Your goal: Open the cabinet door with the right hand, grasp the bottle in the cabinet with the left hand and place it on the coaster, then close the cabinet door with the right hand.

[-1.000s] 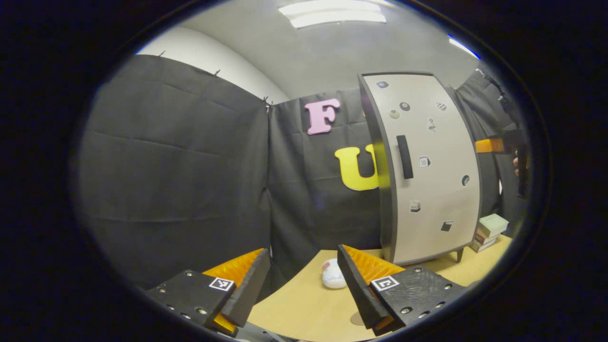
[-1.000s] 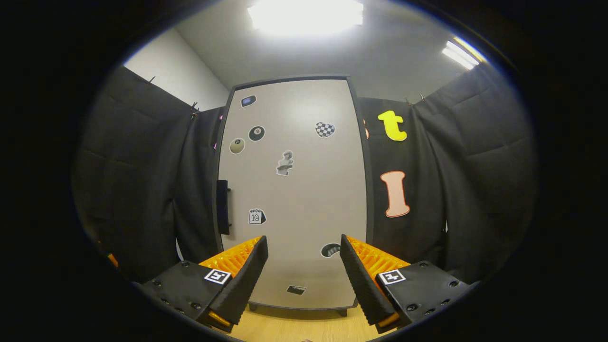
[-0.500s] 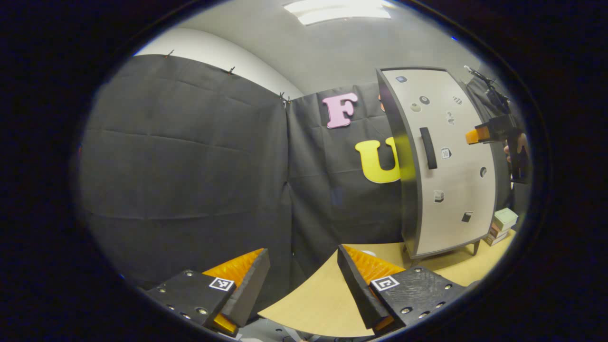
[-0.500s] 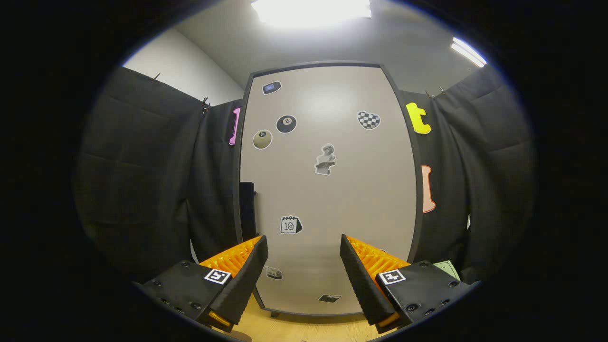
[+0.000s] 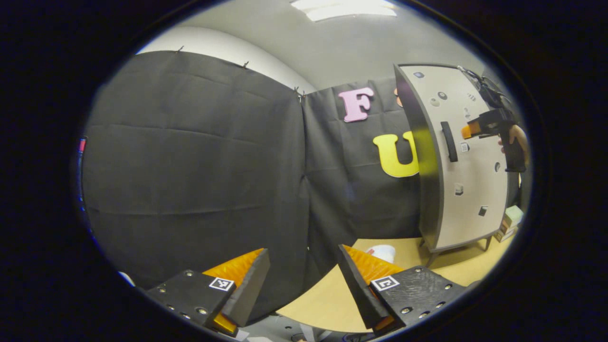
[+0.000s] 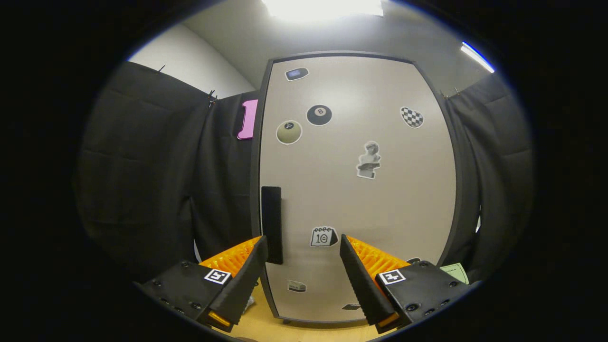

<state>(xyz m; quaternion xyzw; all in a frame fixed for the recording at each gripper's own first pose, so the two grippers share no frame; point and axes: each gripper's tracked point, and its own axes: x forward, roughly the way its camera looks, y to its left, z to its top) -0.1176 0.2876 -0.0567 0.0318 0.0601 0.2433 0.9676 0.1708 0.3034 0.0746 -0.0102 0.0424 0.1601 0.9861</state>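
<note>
Moved: right gripper had neared the cabinet door.
Grip: both grippers spread, empty.
Hold: rigid handle.

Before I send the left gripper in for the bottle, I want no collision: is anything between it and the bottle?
Yes. The cabinet door is shut, so the bottle is closed off behind it. The right gripper is open, facing the door near its handle, not yet gripping it. The left gripper is open, off to the side.
</note>
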